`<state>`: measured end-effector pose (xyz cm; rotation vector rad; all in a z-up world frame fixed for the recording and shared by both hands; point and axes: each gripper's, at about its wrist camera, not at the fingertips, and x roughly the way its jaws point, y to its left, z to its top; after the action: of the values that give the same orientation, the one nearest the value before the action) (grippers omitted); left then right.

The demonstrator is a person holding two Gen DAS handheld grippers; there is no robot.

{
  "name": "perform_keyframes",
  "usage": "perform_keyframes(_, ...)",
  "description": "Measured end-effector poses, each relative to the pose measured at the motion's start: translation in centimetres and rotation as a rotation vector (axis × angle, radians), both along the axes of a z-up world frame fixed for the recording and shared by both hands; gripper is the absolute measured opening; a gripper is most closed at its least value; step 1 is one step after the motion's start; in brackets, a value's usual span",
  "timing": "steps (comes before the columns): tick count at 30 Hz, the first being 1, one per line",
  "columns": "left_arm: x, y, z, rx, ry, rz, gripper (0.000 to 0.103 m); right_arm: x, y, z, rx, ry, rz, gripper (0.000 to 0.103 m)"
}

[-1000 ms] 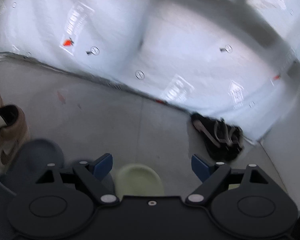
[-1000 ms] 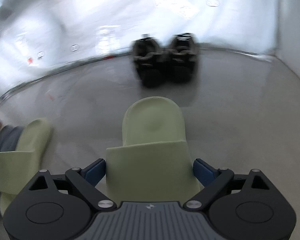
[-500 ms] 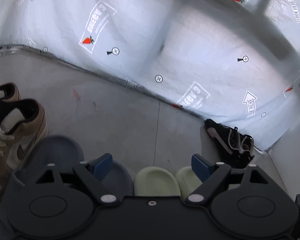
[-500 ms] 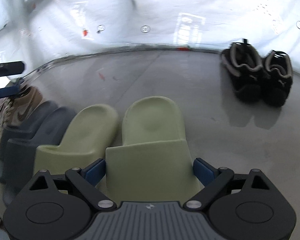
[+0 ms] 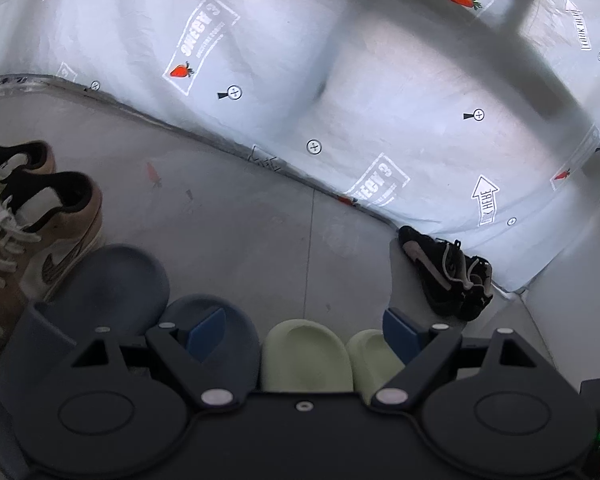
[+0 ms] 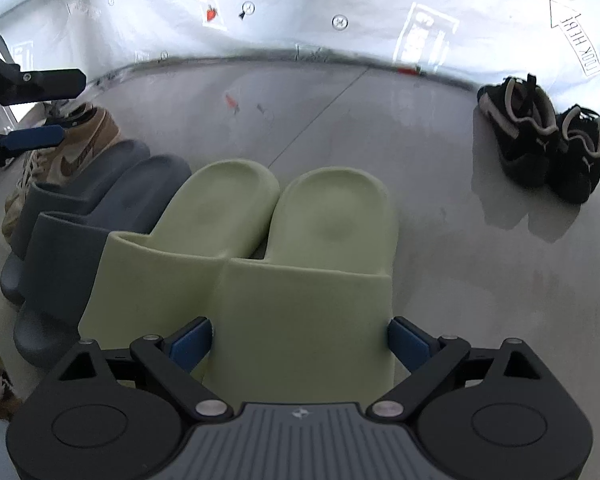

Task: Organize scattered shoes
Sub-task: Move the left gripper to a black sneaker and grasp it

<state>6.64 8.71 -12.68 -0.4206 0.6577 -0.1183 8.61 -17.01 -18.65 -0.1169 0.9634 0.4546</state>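
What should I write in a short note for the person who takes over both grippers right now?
Right gripper: its fingers flank the strap of the right green slide; whether it is clamped or just released cannot be told.
Left gripper: open, empty, hovering over the row.
Row on the floor, left to right: tan sneakers, two dark grey slides, left green slide, then the right green slide, set close beside its partner.
Done: the green pair is lined up with the row.
Left: free the right gripper if needed; the black sneakers stand as a pair apart by the wall and could join the row.
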Motion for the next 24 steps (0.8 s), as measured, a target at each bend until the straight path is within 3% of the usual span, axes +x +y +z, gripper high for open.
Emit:
perform_keyframes(5, -0.6, 0.3, -0.3, -0.005, 0.046, -0.014, 0.086, -0.3, 0.5, -0.1, -0.01, 0.014, -0.031, 0.101)
perform_keyframes(10, -0.2, -2.3, -0.1, 0.035, 0.049, -0.106, 0.087, -1.0, -1.0, 0.9, 0.03, 0.007, -0.121, 0.102)
perform_keyframes(16, 1.1, -10.6, -0.2, 0.048, 0.046, -0.202, 0.087, -3.9, -6.2, 1.8, -0.078, -0.139, -0.204, 0.103)
perform_keyframes(20, 1.0, -17.2, -0.2, 0.068, 0.03, -0.235, 0.087, -4.7, -11.0, 2.0, -0.102, -0.163, -0.276, 0.103)
perform_keyframes(24, 1.4, -22.4, -1.7, 0.058, 0.056, -0.252, 0.087, -5.0, -18.9, 1.5, -0.082, -0.181, -0.39, 0.103)
